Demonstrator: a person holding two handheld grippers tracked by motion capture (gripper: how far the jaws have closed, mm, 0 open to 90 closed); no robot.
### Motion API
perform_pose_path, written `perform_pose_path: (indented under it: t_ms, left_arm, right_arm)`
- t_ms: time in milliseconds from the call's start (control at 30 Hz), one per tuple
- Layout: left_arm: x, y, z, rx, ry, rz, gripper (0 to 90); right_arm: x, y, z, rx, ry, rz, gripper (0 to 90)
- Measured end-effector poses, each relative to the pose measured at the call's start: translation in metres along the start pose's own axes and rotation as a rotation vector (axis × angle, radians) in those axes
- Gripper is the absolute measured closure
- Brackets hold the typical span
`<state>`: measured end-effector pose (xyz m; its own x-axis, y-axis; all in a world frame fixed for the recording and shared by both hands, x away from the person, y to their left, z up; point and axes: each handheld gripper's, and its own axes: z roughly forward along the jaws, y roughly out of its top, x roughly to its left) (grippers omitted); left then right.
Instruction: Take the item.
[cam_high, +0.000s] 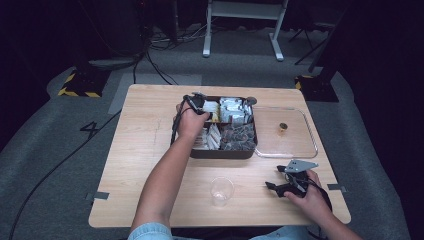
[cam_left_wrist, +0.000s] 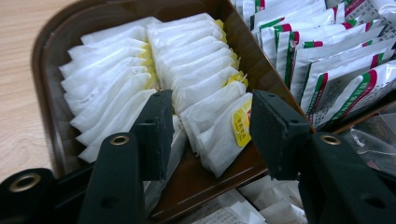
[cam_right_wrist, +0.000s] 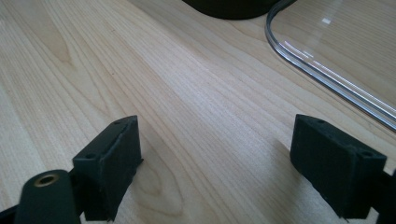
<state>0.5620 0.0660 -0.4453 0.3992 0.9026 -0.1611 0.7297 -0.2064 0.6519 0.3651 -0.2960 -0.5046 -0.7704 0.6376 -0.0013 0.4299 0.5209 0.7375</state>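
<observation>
A dark brown compartment tray (cam_high: 222, 153) sits mid-table, packed with sachets. My left gripper (cam_high: 199, 103) hangs over its far left compartment, jaws open. In the left gripper view that gripper (cam_left_wrist: 210, 128) straddles a row of white tea bags (cam_left_wrist: 201, 70) with yellow tags; the nearest bag (cam_left_wrist: 219, 135) lies between the jaws, untouched as far as I can tell. White packets with red and green stripes (cam_left_wrist: 327, 70) fill the neighbouring compartment. My right gripper (cam_high: 280, 187) rests low over the table's front right, open, and this gripper (cam_right_wrist: 215, 163) has only bare wood between its jaws.
A clear plastic cup (cam_high: 221, 191) stands near the front edge, between the arms. A clear plastic lid (cam_high: 286, 134) lies right of the tray with a small brown object (cam_high: 283, 127) on it; its rim (cam_right_wrist: 327, 70) curves past the right gripper. Cables cross the grey floor.
</observation>
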Motion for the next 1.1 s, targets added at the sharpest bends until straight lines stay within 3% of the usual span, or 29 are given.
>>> perform_pose_path:
  t_ms: [533, 700, 867, 1033, 1100]
  left_arm:
    - [-0.006, 0.004, 0.018, 0.085, 0.002, 0.03, 61.5]
    - [-0.008, 0.004, 0.019, 0.109, -0.013, 0.025, 70.8]
    - [-0.008, 0.004, 0.02, 0.146, -0.01, 0.059, 86.9]
    - [-0.01, 0.004, 0.019, 0.157, -0.007, 0.089, 89.8]
    - [-0.012, 0.005, 0.018, 0.167, -0.009, 0.082, 89.9]
  right_arm:
    - [0.0, 0.0, 0.0, 0.0, 0.001, 0.0, 16.5]
    - [0.0, 0.0, 0.0, -0.001, 0.001, 0.0, 16.5]
    - [0.0, 0.0, 0.0, 0.0, 0.001, 0.0, 16.5]
    - [0.0, 0.0, 0.0, 0.0, 0.0, 0.0, 16.5]
    - [0.0, 0.0, 0.0, 0.0, 0.0, 0.0, 16.5]
